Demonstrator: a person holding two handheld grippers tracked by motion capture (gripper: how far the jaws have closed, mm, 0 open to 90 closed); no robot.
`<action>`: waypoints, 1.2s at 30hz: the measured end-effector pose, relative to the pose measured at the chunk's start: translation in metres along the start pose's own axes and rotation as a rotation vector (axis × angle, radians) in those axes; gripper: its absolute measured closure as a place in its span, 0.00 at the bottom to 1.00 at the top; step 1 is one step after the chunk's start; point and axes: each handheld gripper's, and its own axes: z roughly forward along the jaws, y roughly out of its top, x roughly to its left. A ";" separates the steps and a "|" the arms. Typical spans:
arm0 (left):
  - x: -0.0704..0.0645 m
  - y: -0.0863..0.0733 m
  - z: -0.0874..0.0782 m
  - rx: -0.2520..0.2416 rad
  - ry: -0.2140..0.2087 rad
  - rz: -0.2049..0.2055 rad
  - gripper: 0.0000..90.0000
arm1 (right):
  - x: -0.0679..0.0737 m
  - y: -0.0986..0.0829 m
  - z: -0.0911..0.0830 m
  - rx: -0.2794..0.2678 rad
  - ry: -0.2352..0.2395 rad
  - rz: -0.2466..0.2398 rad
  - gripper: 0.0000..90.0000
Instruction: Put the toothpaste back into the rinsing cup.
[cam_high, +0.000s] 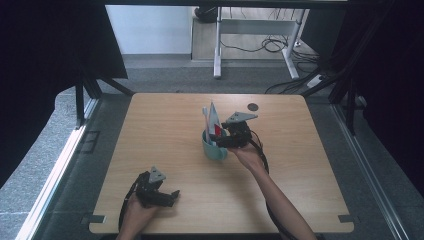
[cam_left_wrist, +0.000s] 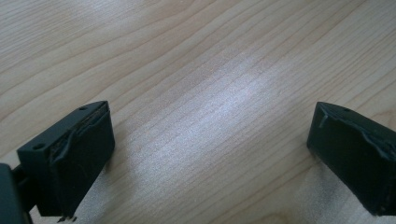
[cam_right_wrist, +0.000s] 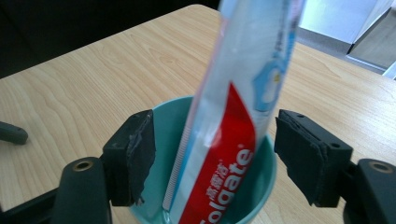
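1. Toothpaste tube (cam_right_wrist: 233, 121) stands nearly upright in the teal cup (cam_right_wrist: 159, 116) near the middle of the wooden table (cam_high: 165, 125), with a toothbrush (cam_high: 205, 122) beside it in the same cup.
2. Right gripper (cam_right_wrist: 215, 149) sits at the cup's rim, jaws apart on either side of the tube, not touching it.
3. Left gripper (cam_left_wrist: 210, 149) rests low over bare wood near the table's front edge, jaws wide apart, holding nothing.

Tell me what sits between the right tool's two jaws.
The toothpaste tube, standing in the teal cup, sits between the open right tool jaws, untouched, in the right gripper view.
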 end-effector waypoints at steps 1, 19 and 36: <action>0.000 0.000 0.000 0.000 0.000 0.000 0.01 | 0.000 0.000 -0.001 0.000 -0.004 -0.001 0.30; 0.000 0.000 0.000 0.000 0.000 0.000 0.01 | 0.003 0.003 -0.018 0.037 -0.003 -0.046 0.12; 0.000 0.000 0.000 0.001 0.001 0.000 0.01 | 0.006 -0.004 -0.038 0.069 -0.001 -0.074 0.00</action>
